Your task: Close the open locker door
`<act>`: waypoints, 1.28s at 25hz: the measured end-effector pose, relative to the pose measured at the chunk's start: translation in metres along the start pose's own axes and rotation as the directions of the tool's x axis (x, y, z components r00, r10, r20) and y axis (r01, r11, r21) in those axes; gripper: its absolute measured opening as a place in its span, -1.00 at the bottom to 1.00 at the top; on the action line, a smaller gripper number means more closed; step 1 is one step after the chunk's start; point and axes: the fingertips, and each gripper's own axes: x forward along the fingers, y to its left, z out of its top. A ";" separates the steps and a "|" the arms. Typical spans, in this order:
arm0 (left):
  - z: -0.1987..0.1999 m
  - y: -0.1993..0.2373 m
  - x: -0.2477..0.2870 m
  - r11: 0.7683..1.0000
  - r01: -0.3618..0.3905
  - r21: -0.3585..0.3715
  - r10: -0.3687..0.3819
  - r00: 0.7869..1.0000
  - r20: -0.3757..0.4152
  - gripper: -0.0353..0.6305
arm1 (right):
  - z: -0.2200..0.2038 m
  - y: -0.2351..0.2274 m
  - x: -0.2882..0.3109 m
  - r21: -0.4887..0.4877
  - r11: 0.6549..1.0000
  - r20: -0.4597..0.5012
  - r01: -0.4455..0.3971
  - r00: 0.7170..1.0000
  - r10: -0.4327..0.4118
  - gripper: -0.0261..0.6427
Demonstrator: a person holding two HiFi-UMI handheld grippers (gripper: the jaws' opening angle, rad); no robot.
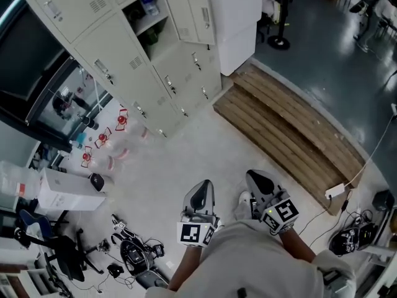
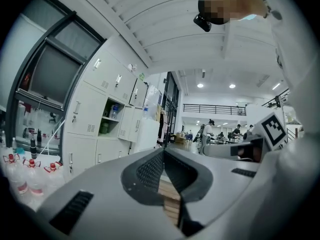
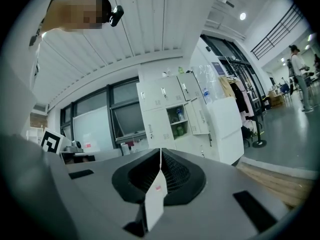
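Task not begun: the locker door (image 1: 193, 14) stands wide open on the lockers (image 1: 124, 61) at far left, well apart from the left tool (image 1: 201, 194) and right tool (image 1: 259, 188), both clenched on nothing, so approach and push remain.

locker door (image 1: 193, 14) | pale grey | upright | swung open

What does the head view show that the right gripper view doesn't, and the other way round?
Only the head view: a black office chair, and the marker cube on the right gripper. Only the right gripper view: the ceiling, a person far off, and the jaws shut together. Both: the white lockers, the open door and the wooden platform.
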 end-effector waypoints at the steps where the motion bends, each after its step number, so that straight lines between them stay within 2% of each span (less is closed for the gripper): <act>1: 0.000 0.000 0.009 1.000 -0.005 0.001 0.005 1.000 -0.003 -0.87 | 0.002 -0.008 0.005 0.004 1.000 0.001 -0.005 1.000 0.005 -0.84; 13: 0.003 -0.003 0.088 0.995 -0.102 0.007 0.102 0.995 0.020 -0.87 | 0.024 -0.089 0.043 -0.003 0.996 0.004 -0.085 0.996 0.085 -0.83; 21: 0.008 0.016 0.114 0.989 -0.144 0.012 0.144 0.989 0.016 -0.87 | 0.027 -0.101 0.069 0.005 0.993 -0.010 -0.120 0.993 0.121 -0.83; 25: 0.003 0.025 0.134 0.992 -0.129 0.004 0.129 0.992 0.006 -0.87 | 0.026 -0.113 0.077 -0.001 0.996 -0.018 -0.093 0.995 0.093 -0.83; 32: 0.002 0.042 0.195 0.999 -0.045 0.006 0.045 0.999 0.005 -0.87 | 0.030 -0.159 0.109 0.000 1.000 -0.025 0.001 1.000 -0.001 -0.83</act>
